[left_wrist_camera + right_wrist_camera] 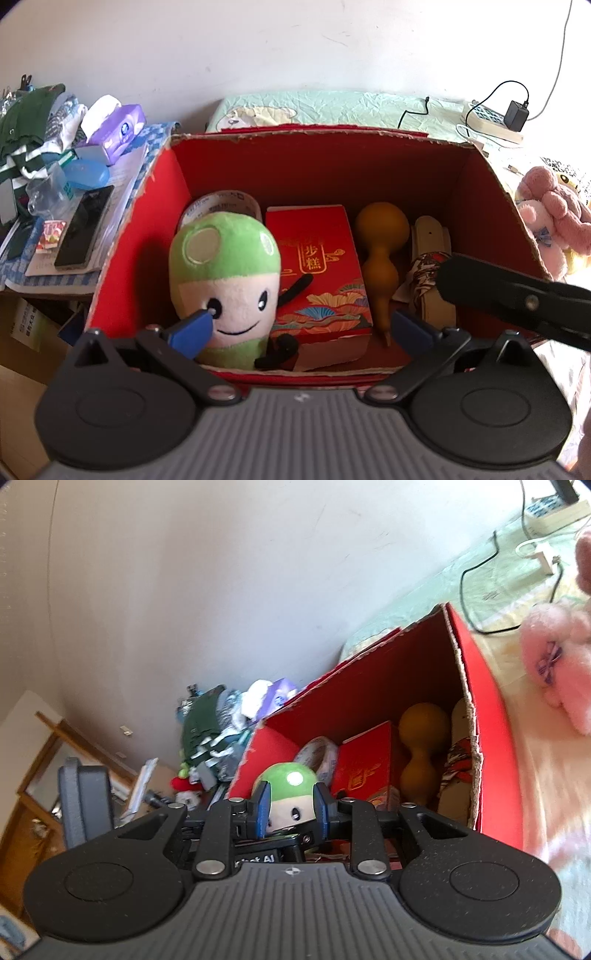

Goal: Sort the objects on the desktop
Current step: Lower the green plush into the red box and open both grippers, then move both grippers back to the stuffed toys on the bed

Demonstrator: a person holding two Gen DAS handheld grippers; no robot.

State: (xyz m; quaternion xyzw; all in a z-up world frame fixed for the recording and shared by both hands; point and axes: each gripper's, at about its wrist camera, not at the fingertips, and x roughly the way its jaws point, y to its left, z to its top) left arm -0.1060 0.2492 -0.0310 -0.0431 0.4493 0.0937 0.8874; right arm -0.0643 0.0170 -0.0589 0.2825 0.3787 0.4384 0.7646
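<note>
Looking at the pink fluffy plush toy [554,218] first, probably the next thing to sort. Lies out on the tabletop, far off to the right of the left gripper [301,328] and up to the right of the right gripper [290,810]. Sits just beside the outer right wall of the red cardboard box [332,166], not inside it. Bunched up in a soft heap, so no clear long axis to line up on. Nearer the right-hand tool by a fair way, so a job for that side, at a guess: swing right, clear the box wall, come down over the fluff.

Moving inward to the box, straight ahead of the left gripper and below it. Packed already: a green-capped mushroom plush with a smiling face [225,280] standing upright by the left finger, a roll of clear tape [221,203] behind it, a red printed gift carton [317,273] dead centre between the fingers, and a brown gourd [382,251] just to its right, neck pointing toward the tool.

Now the tongs. Left gripper spread wide at the box's near rim, gripping nothing, with its left blue pad crossing the mushroom plush's face in the picture; impossible to say whether touching. Right gripper showing only a narrow gap, pads apart, nothing pinched; mushroom cap merely glimpsed through that gap, well beyond it. Reaches in from the right over the box's right end in the left camera's view.
</note>
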